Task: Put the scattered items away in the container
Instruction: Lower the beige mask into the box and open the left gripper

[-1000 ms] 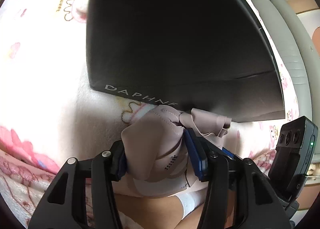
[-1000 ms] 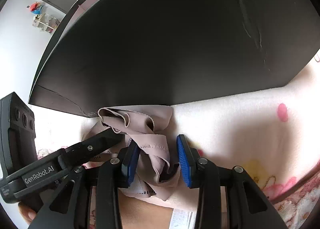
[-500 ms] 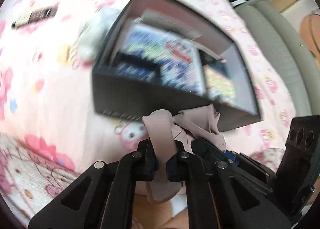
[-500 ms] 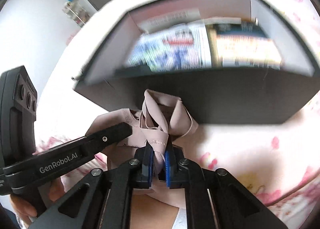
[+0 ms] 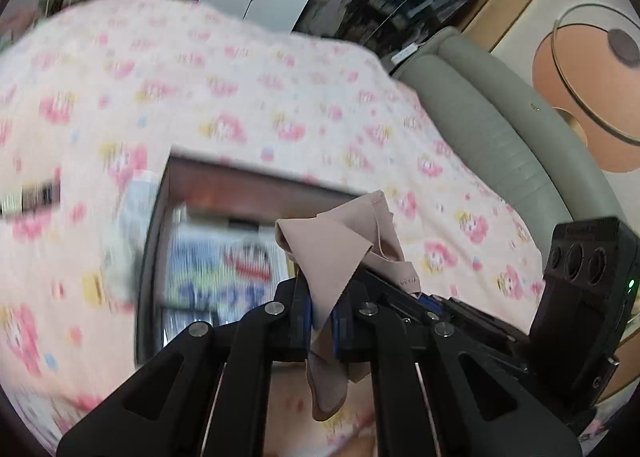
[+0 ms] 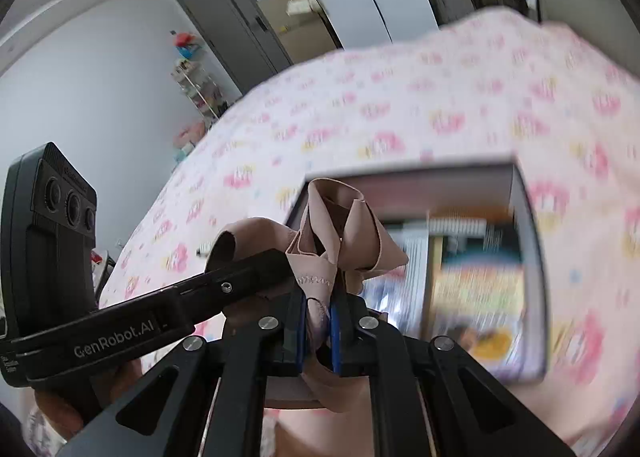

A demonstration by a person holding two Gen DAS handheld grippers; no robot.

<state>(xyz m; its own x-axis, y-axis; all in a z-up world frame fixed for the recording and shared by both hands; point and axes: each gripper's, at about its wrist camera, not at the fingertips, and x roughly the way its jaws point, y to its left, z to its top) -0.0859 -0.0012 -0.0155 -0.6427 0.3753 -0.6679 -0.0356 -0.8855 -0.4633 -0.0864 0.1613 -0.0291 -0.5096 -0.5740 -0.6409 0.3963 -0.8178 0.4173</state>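
Beige garment (image 5: 336, 257) clamped between both tilted-down grippers, above the box (image 5: 160, 217).

Beige garment (image 5: 332, 253), crumpled and bunched, held up off the bedding above the near edge of the dark open box (image 6: 520, 193). Box lies flat, with colourful printed packets inside, blurred.

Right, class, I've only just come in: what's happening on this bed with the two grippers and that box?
A person holds a gripper in each hand. Both the left gripper and the right gripper are shut on one beige garment, bunched between them in the air. Below it on the pink patterned blanket sits an open dark box, already holding printed packets. The garment is not in the box yet.
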